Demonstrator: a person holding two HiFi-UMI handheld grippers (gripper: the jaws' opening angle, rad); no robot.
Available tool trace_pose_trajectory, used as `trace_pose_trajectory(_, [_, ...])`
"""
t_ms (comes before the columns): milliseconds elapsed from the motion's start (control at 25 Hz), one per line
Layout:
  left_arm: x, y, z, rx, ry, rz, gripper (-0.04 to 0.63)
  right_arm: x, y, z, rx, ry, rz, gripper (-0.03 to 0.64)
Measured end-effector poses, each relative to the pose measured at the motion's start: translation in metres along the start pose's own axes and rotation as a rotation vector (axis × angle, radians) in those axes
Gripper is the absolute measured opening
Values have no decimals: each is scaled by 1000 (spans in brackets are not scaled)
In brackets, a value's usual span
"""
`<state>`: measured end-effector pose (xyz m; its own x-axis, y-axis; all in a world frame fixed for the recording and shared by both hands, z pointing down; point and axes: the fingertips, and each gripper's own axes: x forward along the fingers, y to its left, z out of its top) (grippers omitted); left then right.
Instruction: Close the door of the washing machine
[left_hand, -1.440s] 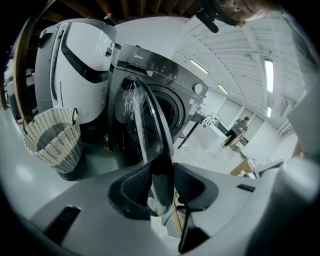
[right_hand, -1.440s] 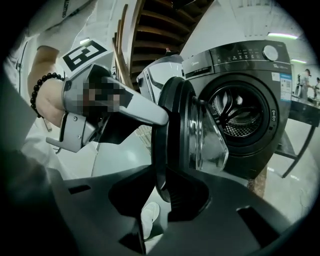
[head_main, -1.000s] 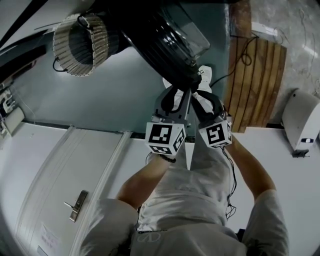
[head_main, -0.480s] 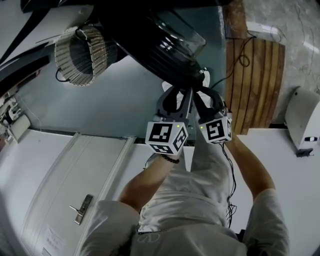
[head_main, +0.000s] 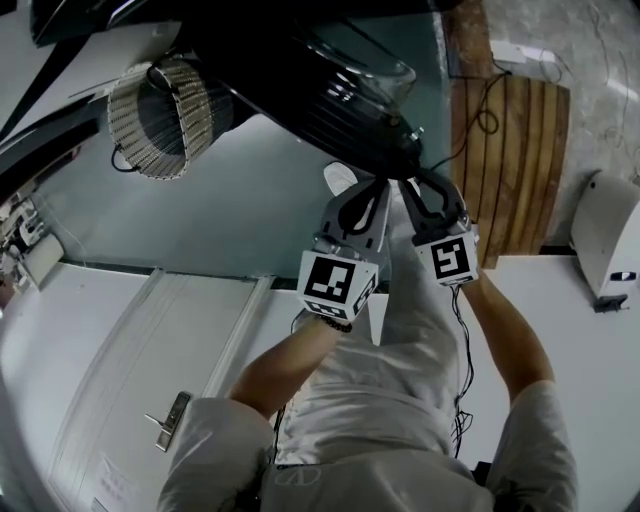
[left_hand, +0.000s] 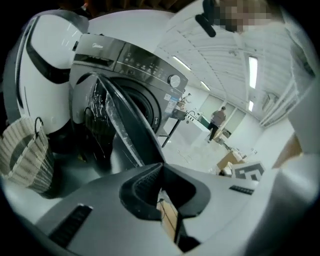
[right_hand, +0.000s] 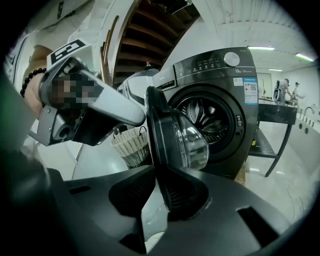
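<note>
Left gripper (left_hand: 161, 167), jaws just closed thin on door (left_hand: 125, 125) edge; right gripper (right_hand: 152, 170), jaws just closing, gapped round door rim, contact obscured

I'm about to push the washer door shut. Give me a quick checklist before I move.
1. Door swung open, unlatched: ok.
2. Drum opening free of hanging laundry: ok.
3. Right gripper, jaws just closing, door edge between them; pads pressing: cannot tell.
4. Left gripper, jaws just closed, nothing between them, tips by the door edge: ok.
5. Wicker basket outside the door's closing swing, likely: ok.
</note>
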<state>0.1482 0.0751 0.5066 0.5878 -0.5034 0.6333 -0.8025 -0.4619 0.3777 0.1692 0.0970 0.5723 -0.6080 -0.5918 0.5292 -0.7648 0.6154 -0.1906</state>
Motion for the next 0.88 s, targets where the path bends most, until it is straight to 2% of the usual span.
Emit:
trace_pose_trajectory(80, [3, -8, 1, 78, 4, -31, 3, -1, -11, 2, 11, -10, -19, 74])
trace_pose_trajectory(200, [12, -11, -3, 135, 11, -53, 3, -3, -27, 5, 23, -26, -49, 75])
trace_pose_trajectory(480, [34, -4, 1, 148, -1, -79, 3, -5, -58, 10, 24, -36, -117, 78])
trace_pose_trajectory(880, [53, -7, 14, 182, -32, -136, 2, -2, -88, 19, -19, -18, -157, 80])
